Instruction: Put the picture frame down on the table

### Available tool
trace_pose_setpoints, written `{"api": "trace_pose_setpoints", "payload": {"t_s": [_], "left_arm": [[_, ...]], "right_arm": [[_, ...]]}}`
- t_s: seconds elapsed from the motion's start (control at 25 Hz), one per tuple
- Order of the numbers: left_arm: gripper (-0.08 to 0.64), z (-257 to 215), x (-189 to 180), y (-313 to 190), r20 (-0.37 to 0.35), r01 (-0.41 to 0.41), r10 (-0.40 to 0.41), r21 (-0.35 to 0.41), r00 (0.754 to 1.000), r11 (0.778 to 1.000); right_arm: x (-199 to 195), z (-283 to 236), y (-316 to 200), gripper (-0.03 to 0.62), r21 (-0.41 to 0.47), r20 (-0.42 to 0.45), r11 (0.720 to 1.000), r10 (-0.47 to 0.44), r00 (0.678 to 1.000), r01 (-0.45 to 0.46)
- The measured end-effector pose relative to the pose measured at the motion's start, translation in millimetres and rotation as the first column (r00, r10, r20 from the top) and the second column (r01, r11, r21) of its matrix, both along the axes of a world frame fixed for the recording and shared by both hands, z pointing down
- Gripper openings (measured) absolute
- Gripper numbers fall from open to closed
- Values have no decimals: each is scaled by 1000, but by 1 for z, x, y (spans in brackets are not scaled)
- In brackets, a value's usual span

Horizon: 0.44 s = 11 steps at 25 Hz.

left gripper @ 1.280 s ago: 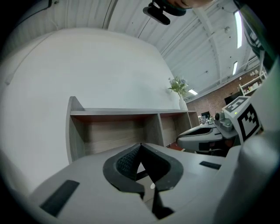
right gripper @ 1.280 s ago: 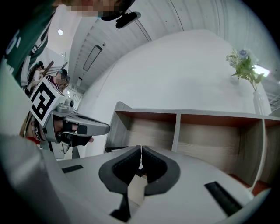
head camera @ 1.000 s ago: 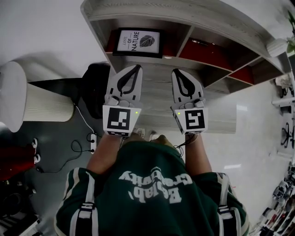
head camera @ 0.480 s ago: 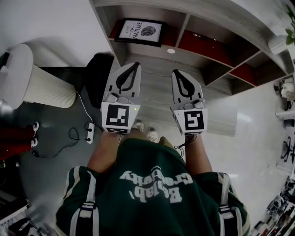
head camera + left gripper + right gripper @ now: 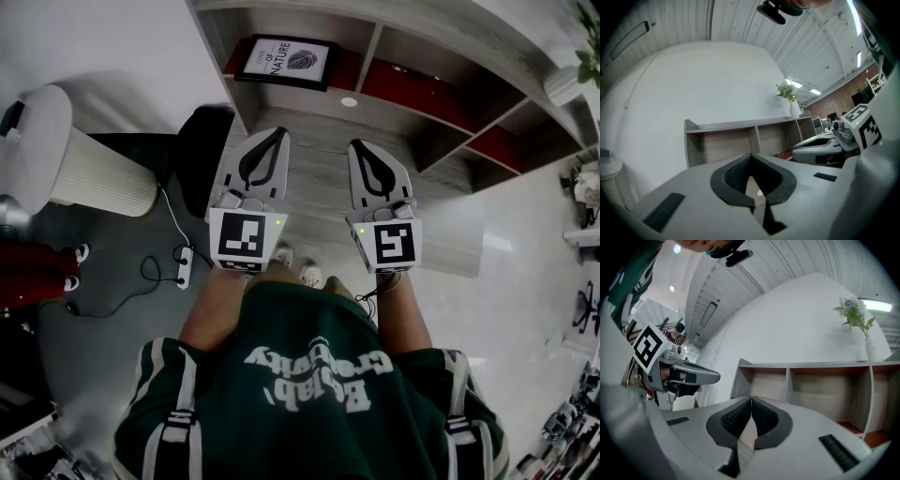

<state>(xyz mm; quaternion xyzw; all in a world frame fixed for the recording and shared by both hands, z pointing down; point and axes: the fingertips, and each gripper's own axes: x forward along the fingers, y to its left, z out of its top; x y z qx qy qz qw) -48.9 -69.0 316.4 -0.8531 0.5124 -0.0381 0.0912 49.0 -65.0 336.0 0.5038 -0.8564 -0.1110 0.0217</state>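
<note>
Picture frame (image 5: 286,62): black-edged, white print with a leaf motif, standing in the left compartment of the shelf unit (image 5: 371,58) at the far side of the table (image 5: 319,202), print turned toward the person. Well apart from both grippers, touched by neither. Left gripper (image 5: 278,133): held above the wood-grain table top, tips pointing toward the shelf unit and near the front edge of the frame's compartment. Fingers (image 5: 736,176) brought together at the tips, only a small hollow between the ribbed pads behind them, nothing gripped. Right gripper (image 5: 357,143): held beside and roughly parallel to the left gripper, near it but apart, tips aimed at the divider between the left and middle compartments. Fingers (image 5: 734,418) likewise closed tip to tip, nothing between the pads. Small round white disc (image 5: 348,102): on the table top just ahead of the right gripper, in front of that divider. Vase of flowers (image 5: 790,96): on the top board of the shelf unit, toward its right end. White ribbed cylinder (image 5: 103,183): on the floor left of the table. Power strip (image 5: 185,266): on the floor with a trailing cable, between the cylinder and the person's left forearm.
</note>
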Motion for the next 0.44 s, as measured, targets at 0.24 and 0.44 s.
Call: {"api": "trace_pose_setpoints", "payload": {"t_s": [0.24,0.44], "left_arm": [[18,1,0,0,-7,4,-4,4,1000,1000],[18,1,1,0,-9,3,-3,9,1000,1000]], "right_arm": [[1,-2,0,34,15,-11,1000,-1,1000,1],[3,-2,-1,35,14,-9,1000,-1,1000,1]]}}
